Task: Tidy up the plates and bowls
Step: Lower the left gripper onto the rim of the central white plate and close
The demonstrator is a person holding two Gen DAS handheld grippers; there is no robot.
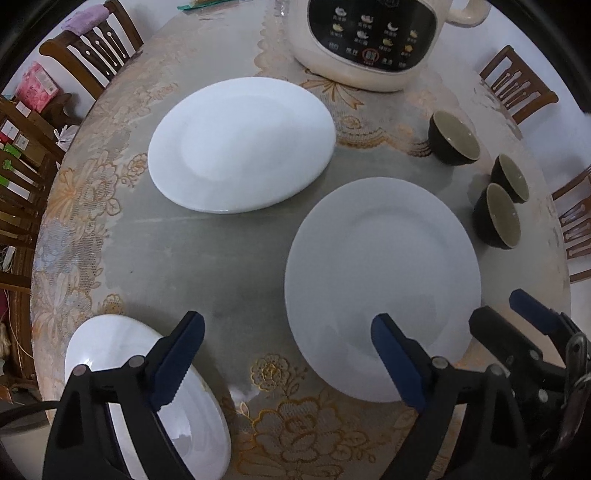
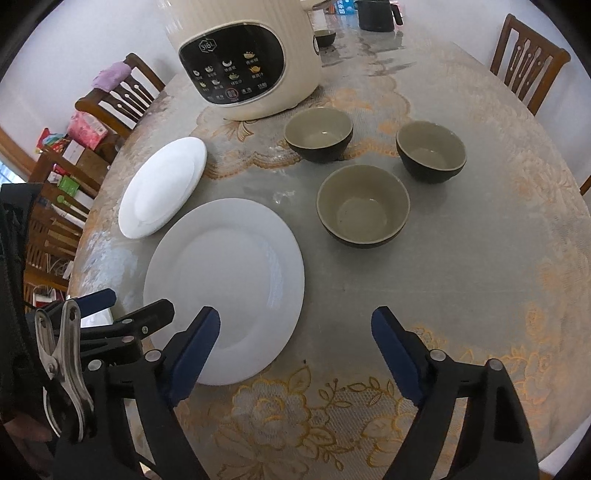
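Cooker: cream ribbed rice cooker (image 2: 255, 55) — black panel, small script unreadable.
Bowls: three dark-glazed, olive-lined ceramic bowls (image 2: 364, 205) — empty.
Plates: white round ceramic plates (image 1: 382, 284) bare.
Jaws: left gripper (image 1: 288, 354) and right gripper (image 2: 295, 350) spread wide, grasping nothing.

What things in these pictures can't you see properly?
- Nearest plate, left wrist view: the left gripper covers much of it.
- Same plate, right wrist view: only a sliver shows behind the left gripper's fingers.
- Cooker, both views: top cut off by the picture edge; its button labels are too small to read.
- Dark pot, right wrist view: far off, cut by the top edge.
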